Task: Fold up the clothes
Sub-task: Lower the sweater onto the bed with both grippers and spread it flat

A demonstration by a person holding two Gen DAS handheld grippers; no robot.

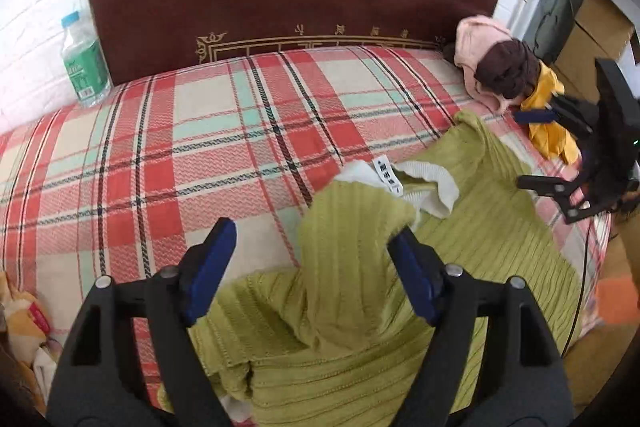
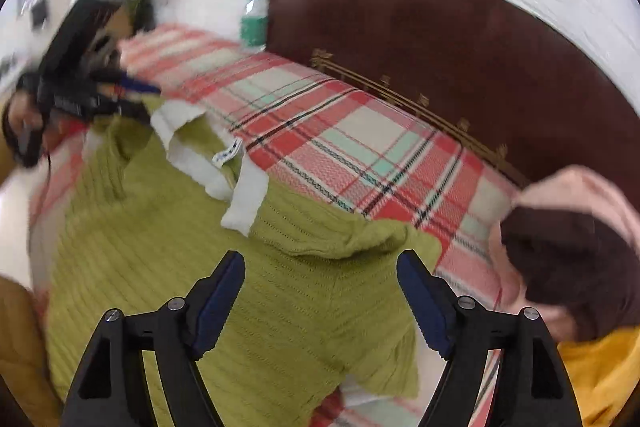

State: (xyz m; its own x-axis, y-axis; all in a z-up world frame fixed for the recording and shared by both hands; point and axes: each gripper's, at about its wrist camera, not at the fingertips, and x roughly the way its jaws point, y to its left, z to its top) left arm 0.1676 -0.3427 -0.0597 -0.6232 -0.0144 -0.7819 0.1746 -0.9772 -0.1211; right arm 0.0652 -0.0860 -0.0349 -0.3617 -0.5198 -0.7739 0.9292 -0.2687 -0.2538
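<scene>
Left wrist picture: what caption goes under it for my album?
Open left hand-held gripper over a rumpled green knit sweater on a plaid bedspread.

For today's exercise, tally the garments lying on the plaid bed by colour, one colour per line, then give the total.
Green sweater: 1
Pink garment: 1
Brown garment: 1
Yellow garment: 1
Total: 4

Your right wrist view was motion-blurred; the left gripper (image 2: 132, 95) smeared there, and the green sweater (image 2: 200, 267) ran off its bottom edge.
</scene>
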